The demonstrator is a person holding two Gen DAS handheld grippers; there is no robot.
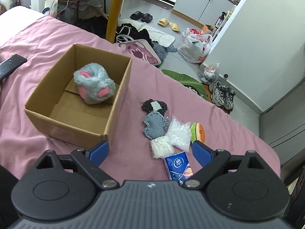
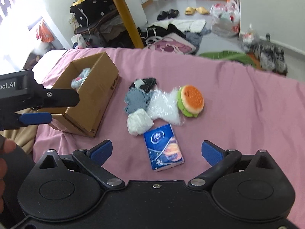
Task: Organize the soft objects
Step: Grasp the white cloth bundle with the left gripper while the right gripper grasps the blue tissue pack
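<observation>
A bed with a rumpled pink cover (image 1: pixel 57 32) carries everything. At about ten o'clock in the left wrist view stands an open cardboard box (image 1: pixel 63 120). At about four o'clock of the box lies a close cluster: a black patch (image 1: pixel 152 106), a grey fuzzy cloth (image 1: pixel 154 126), a white folded cloth (image 1: pixel 162 148), a crinkled clear plastic bag (image 1: pixel 180 134), a burger-shaped plush (image 1: pixel 199 132) and a blue tissue pack (image 1: pixel 178 167). A dark flat object (image 1: pixel 11 64) lies at nine o'clock.

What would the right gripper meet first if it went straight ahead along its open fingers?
Most likely the blue tissue pack, which lies on the pink bedspread centred ahead of the open right gripper. Depth is uncertain; held high, it might pass above.
</observation>
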